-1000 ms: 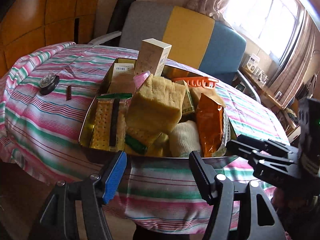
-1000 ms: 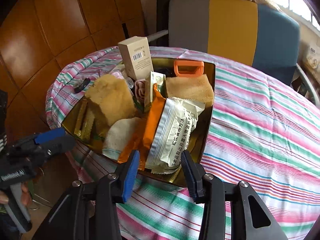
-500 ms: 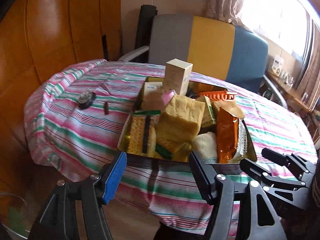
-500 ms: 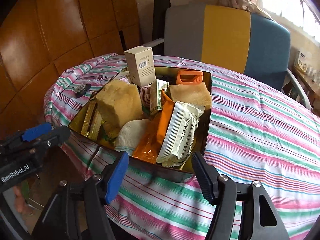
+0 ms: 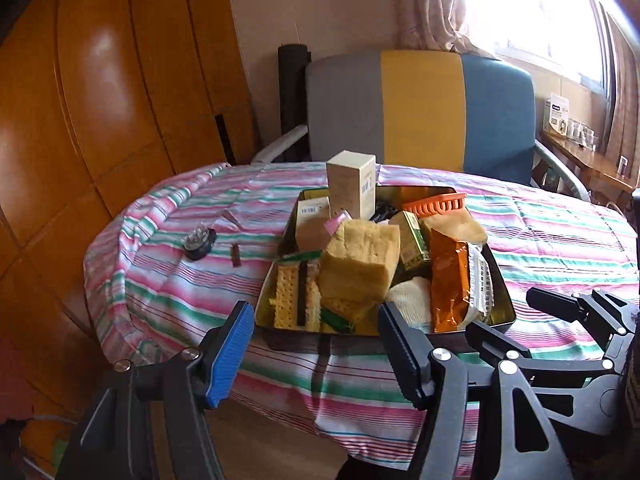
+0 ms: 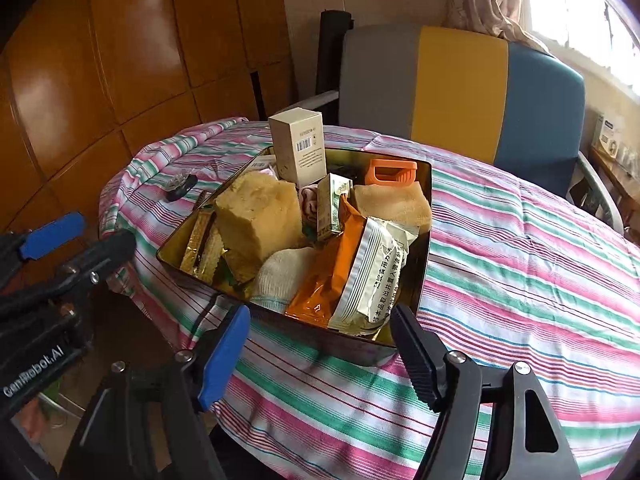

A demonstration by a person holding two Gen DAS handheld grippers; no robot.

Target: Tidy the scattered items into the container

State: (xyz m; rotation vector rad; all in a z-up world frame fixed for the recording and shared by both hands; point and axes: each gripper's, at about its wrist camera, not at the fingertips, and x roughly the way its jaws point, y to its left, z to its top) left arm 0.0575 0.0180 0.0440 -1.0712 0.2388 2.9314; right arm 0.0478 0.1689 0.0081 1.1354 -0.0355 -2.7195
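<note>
A gold metal tin (image 5: 505,298) (image 6: 425,240) stands on the striped tablecloth, heaped with items: a yellow sponge block (image 5: 362,266) (image 6: 258,218), an upright cream box (image 5: 352,188) (image 6: 298,148), an orange packet (image 5: 448,280) (image 6: 328,276), a white packet (image 6: 376,276), crackers (image 5: 288,296), an orange clip (image 6: 390,172). My left gripper (image 5: 316,350) is open and empty, held off the table's near edge in front of the tin. My right gripper (image 6: 320,354) is open and empty, also in front of the tin. Each gripper shows in the other's view.
A small black round object (image 5: 198,242) (image 6: 180,186) and a brown stick (image 5: 236,256) lie on the cloth left of the tin. A grey, yellow and blue chair (image 5: 420,112) stands behind the table. Wooden panels line the left wall.
Both grippers have drawn back and up from the tin, which looks smaller now. The right gripper's jaws have opened wider. Nothing in the tin moved.
</note>
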